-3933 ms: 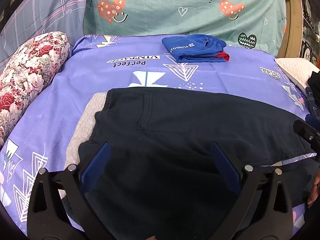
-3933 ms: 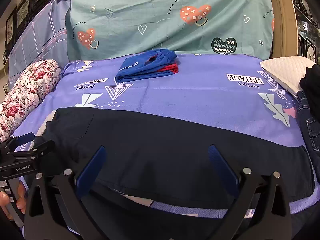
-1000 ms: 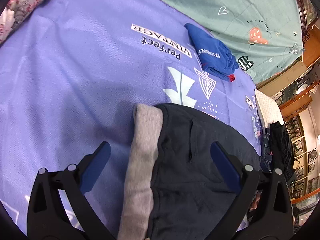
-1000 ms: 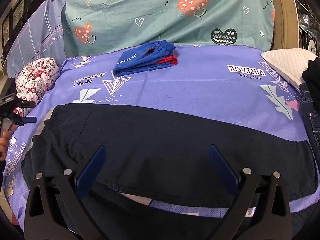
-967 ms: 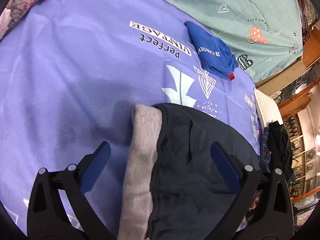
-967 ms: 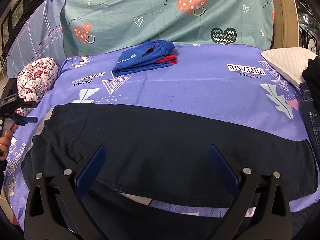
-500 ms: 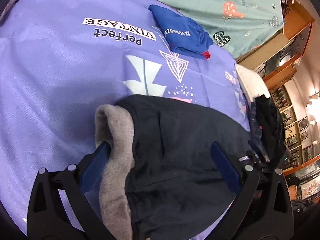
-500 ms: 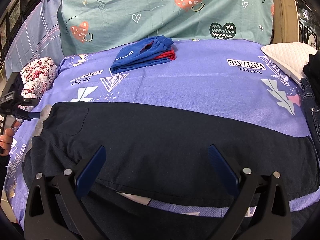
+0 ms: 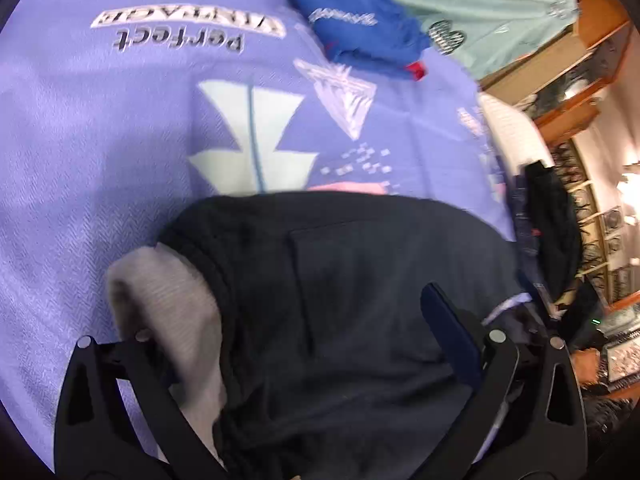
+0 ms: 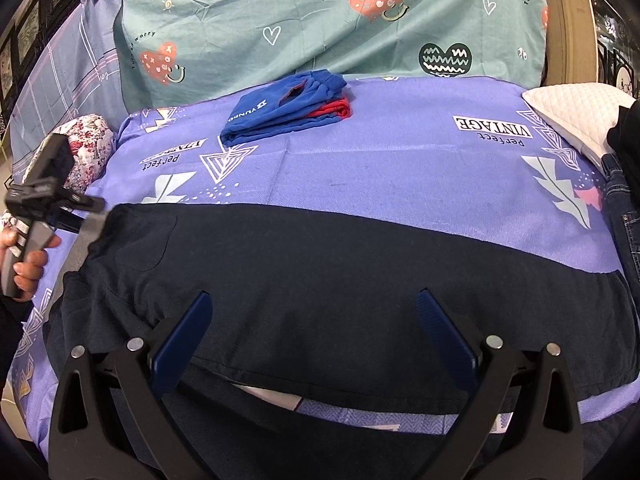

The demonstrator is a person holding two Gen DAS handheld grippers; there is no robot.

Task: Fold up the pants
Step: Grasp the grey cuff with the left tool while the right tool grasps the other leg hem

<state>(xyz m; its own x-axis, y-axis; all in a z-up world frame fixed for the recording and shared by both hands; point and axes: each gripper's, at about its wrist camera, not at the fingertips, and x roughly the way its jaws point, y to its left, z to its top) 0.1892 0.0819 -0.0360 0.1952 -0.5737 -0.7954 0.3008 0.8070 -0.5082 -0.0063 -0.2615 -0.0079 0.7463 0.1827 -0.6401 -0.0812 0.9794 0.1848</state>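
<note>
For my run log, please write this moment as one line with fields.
task: fold pants | left claw: open, at grey waistband | right claw: open, over dark pants | pants: flat on bed, unfolded

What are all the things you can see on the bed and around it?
pants: one pair, dark navy, spread flat across the near part of the bed
waistband: one, grey, at the left end of the pants
folded clothes: one pile, blue with a bit of red, far side of the bed
bed sheet: one, purple with white prints
backdrop sheet: one, teal with hearts, behind the bed
floral bolster: one, red and white, left edge
white pillow: one, right edge
dark clothes: a heap with blue jeans, far right
left gripper: one, black, jaws open around the waistband
left hand: one, holding that gripper
right gripper: one, black with blue pads, jaws open over the pants
</note>
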